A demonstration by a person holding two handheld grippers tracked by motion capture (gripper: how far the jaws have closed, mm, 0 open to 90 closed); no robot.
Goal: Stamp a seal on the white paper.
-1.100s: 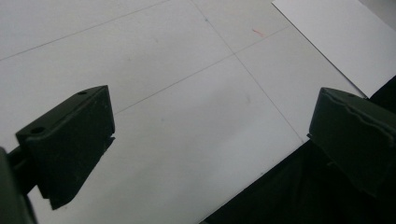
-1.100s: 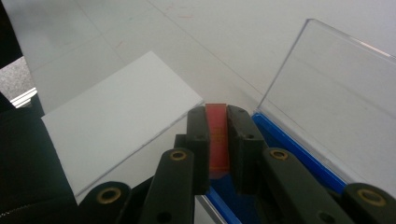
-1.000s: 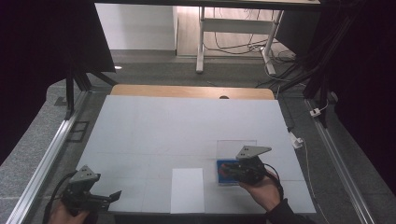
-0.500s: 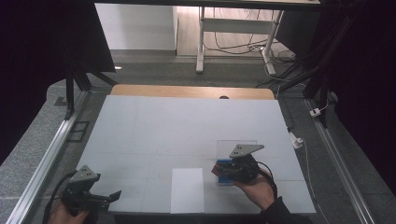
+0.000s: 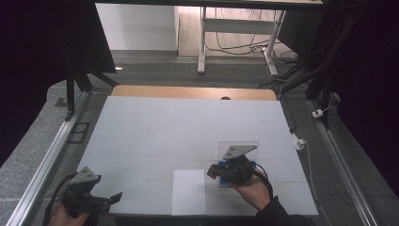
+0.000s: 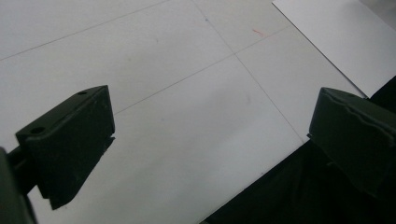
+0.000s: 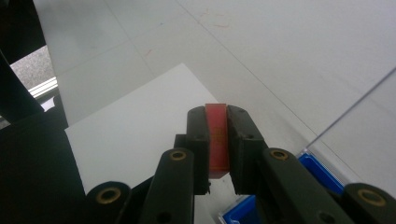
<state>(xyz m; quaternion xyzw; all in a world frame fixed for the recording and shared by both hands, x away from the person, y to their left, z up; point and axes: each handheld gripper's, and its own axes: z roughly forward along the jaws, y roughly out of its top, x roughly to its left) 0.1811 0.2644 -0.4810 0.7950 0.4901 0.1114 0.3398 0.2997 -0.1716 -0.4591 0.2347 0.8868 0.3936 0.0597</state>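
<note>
White tabletop (image 5: 188,127) lies under us as our right gripper (image 7: 218,140) clamps a thin red card (image 7: 217,140), lifted from the blue box (image 5: 254,165) and not yet laid on the white sheet (image 5: 188,192) beside it, while our left gripper (image 5: 106,200) gapes idle.

no legible text, labels, numbers or signs on anything

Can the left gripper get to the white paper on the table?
Probably yes. The left gripper is open beside the white paper, with bare table between them and nothing in the way.
</note>
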